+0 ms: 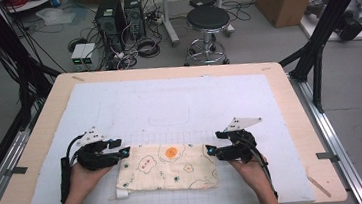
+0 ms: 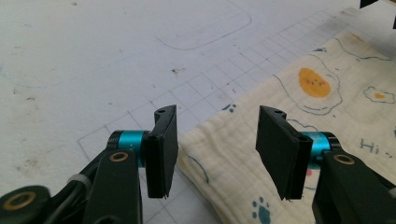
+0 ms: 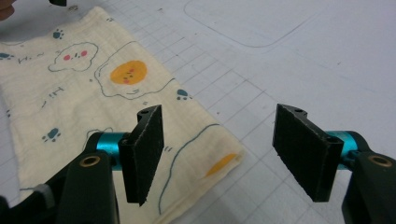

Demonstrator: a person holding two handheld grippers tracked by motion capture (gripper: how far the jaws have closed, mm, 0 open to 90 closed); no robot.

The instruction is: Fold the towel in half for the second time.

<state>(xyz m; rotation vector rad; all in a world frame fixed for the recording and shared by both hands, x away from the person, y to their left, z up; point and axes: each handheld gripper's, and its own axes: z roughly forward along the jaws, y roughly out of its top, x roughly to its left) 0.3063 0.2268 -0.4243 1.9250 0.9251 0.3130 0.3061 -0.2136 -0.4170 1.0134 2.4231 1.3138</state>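
High view: the printed cloth (image 1: pixel 167 167) lies flat on the white mat (image 1: pixel 169 103), long axis running between the left gripper (image 1: pixel 123 152) and right gripper (image 1: pixel 210 151); each hovers at a far corner, jaws apart, gripping nothing.

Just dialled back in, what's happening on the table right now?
A person holds a claw in each hand at the two far corners of a folded cream cloth printed with fried eggs and paw marks, lying flat on the white gridded mat. The left claw stands open over the cloth's corner, its pads clear of the fabric. The right claw is open too, straddling the opposite corner without pinching it. Nothing is lifted yet; both look poised to grab the corners.
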